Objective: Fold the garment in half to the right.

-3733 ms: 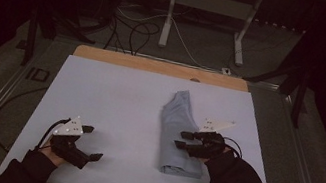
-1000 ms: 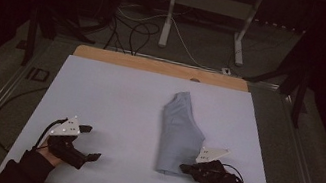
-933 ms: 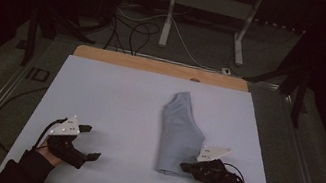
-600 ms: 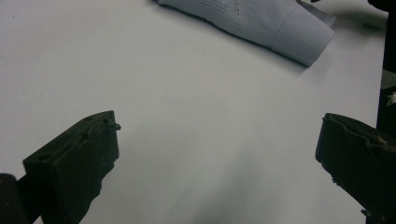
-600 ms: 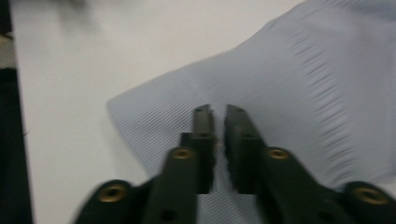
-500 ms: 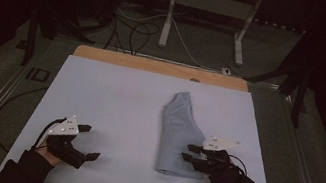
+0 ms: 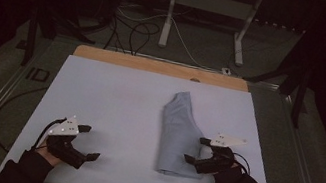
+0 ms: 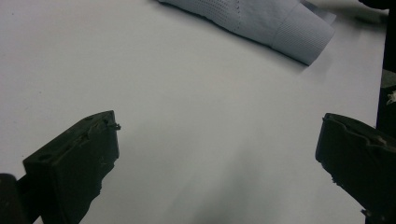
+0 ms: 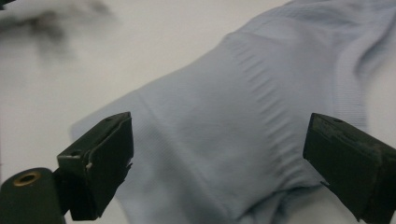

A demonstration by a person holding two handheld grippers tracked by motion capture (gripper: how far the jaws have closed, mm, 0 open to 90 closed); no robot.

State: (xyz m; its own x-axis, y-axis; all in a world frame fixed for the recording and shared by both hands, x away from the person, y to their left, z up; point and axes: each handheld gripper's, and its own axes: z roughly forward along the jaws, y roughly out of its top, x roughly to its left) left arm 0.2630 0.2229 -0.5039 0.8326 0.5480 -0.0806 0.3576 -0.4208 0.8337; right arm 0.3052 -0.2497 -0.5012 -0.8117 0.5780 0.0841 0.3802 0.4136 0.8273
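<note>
A person holds two black grippers over a white table (image 7: pixel 114 98): the right gripper (image 7: pixel 195 151), jaws spread wide, hovers at the near right edge of a folded pale blue knit garment (image 7: pixel 178 135), which lies just ahead of and between its jaws. The left gripper (image 7: pixel 87 142), jaws also spread and holding nothing, rests well apart from the garment, with bare table ahead of it and the garment's ribbed cuff (image 8: pixel 306 32) far off beyond its jaws. The garment looks light, soft and floppy, likely to sag and unfold when lifted, so the thicker folded edge nearest the right gripper seems the best place to pinch.
</note>
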